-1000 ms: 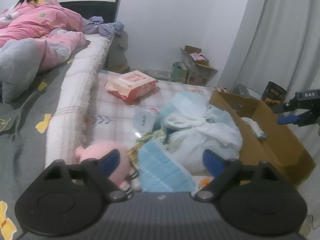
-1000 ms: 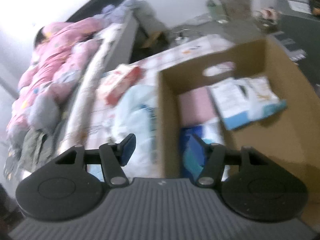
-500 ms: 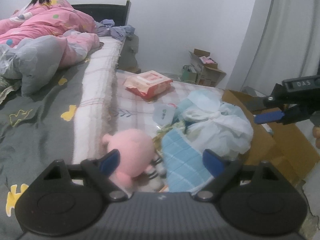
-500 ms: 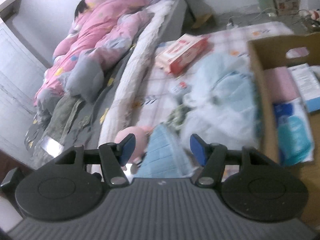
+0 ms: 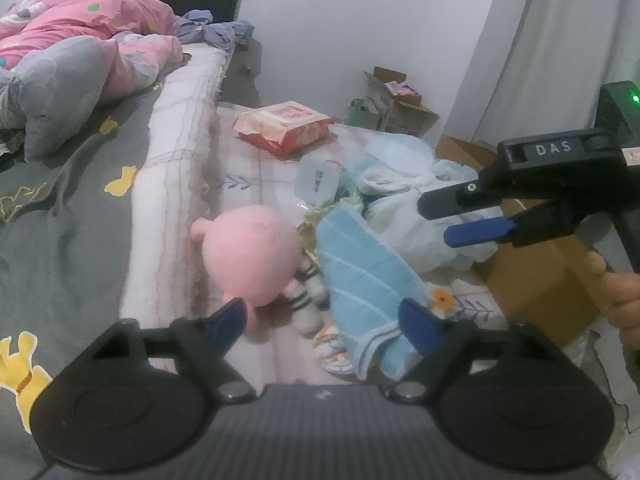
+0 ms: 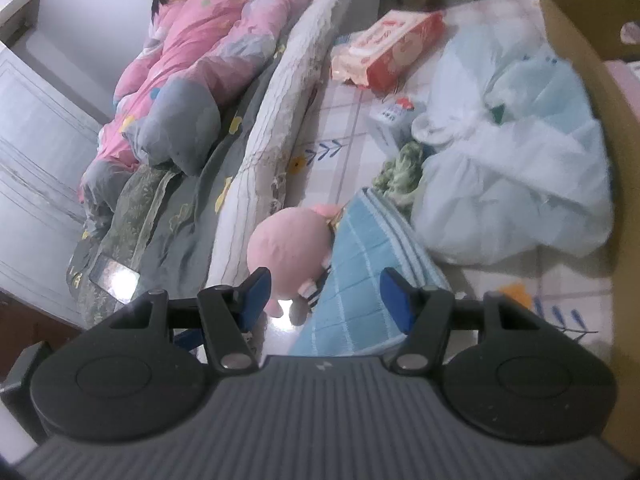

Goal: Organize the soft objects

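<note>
Left wrist: right gripper (image 5: pixel 460 220), hand (image 5: pixel 624 300)

The soft toy (image 5: pixel 250 254) is pink. The towel (image 5: pixel 366 268) is light blue with pale stripes. The pack (image 5: pixel 284 126) is red and pink. The box (image 6: pixel 588 64) is brown. The blanket (image 5: pixel 80 32) is pink with coloured dots.

- The left camera is looking down and forward over the left gripper (image 5: pixel 322 318), close above a pink toy (image 5: pixel 250 258) and blue towel (image 5: pixel 364 276).
- The right camera is looking down from higher, facing the bed (image 6: pixel 176 216).
- Both are seeing the toy, towel and box (image 6: pixel 592 40).
</note>
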A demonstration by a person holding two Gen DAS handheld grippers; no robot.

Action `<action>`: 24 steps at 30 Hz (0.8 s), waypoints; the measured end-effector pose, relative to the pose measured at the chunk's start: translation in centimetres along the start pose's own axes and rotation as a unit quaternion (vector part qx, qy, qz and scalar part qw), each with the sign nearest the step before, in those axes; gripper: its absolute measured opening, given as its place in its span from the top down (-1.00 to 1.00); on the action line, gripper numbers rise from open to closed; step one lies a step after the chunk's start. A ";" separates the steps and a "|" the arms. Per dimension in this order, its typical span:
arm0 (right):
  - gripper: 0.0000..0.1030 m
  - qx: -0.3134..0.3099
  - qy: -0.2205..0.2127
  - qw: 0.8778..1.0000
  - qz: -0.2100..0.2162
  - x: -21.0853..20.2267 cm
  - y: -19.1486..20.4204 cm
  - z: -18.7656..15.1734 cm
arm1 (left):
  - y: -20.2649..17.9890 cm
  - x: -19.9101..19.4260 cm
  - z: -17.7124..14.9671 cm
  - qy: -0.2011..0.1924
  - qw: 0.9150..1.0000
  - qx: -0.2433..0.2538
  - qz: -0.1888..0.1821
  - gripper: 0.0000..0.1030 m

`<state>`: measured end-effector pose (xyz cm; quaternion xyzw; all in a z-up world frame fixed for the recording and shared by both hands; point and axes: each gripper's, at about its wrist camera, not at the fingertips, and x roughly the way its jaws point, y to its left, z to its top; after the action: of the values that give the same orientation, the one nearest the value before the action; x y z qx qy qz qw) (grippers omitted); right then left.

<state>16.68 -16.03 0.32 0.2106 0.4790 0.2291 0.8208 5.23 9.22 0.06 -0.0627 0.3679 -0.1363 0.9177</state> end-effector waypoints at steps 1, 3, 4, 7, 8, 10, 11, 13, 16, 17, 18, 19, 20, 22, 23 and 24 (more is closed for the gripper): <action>-0.17 0.001 0.001 1.000 0.004 0.3 0.0 0.1 | 0.1 0.1 0.1 -0.001 1.000 -0.002 0.004 -0.56; -0.17 0.003 0.003 1.000 0.017 0.8 0.2 0.3 | 0.4 0.2 0.4 -0.005 1.000 -0.004 0.011 -0.44; -0.17 0.002 0.004 1.000 0.023 1.1 0.4 0.5 | 0.5 0.3 0.6 -0.006 1.000 -0.004 0.017 -0.43; -0.17 -0.002 0.009 0.999 0.041 2.0 1.2 1.2 | 1.1 0.8 1.3 -0.006 0.999 -0.006 0.034 -0.35; -0.17 -0.002 0.012 0.999 0.047 2.5 1.5 1.5 | 1.3 1.1 1.5 -0.004 0.999 -0.008 0.037 -0.35; -0.17 -0.004 0.018 0.998 0.059 3.5 2.0 2.1 | 1.8 1.7 2.2 0.000 0.999 -0.013 0.039 -0.35; -0.17 -0.004 0.020 0.998 0.063 3.9 2.3 2.3 | 2.1 2.3 2.6 0.005 0.999 -0.015 0.041 -0.35; -0.16 -0.004 0.025 0.997 0.069 5.1 2.8 2.9 | 2.5 3.4 3.2 0.019 0.998 -0.021 0.048 -0.35; -0.14 -0.003 0.033 0.997 0.069 7.1 3.2 3.9 | 3.5 5.1 4.0 0.041 0.997 -0.036 0.053 -0.35; -0.12 -0.001 0.036 0.997 0.067 7.8 3.1 4.2 | 3.7 5.5 4.2 0.045 0.997 -0.040 0.052 -0.35; -0.12 0.003 0.040 0.997 0.064 8.7 3.0 4.7 | 3.9 6.0 4.4 0.051 0.996 -0.044 0.050 -0.35; -0.11 0.005 0.043 0.997 0.061 9.4 2.9 4.9 | 4.1 6.4 4.5 0.056 0.996 -0.048 0.047 -0.35; -0.10 0.008 0.047 0.997 0.058 10.1 2.7 5.2 | 4.2 6.8 4.6 0.062 0.996 -0.052 0.044 -0.35; -0.07 0.015 0.057 0.997 0.053 11.4 2.3 5.6 | 4.4 7.6 4.8 0.073 0.995 -0.060 0.041 -0.36; -0.05 0.018 0.063 0.997 0.051 12.1 2.1 5.7 | 4.4 7.9 4.8 0.075 0.994 -0.062 0.046 -0.36; -0.04 0.020 0.069 0.996 0.047 12.6 1.9 5.7 | 4.5 8.2 4.9 0.076 0.994 -0.063 0.050 -0.36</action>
<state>26.91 -7.92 -4.70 0.2335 0.5281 0.2720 0.7698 15.20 11.15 -2.72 -0.0912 0.4475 -0.0708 0.8868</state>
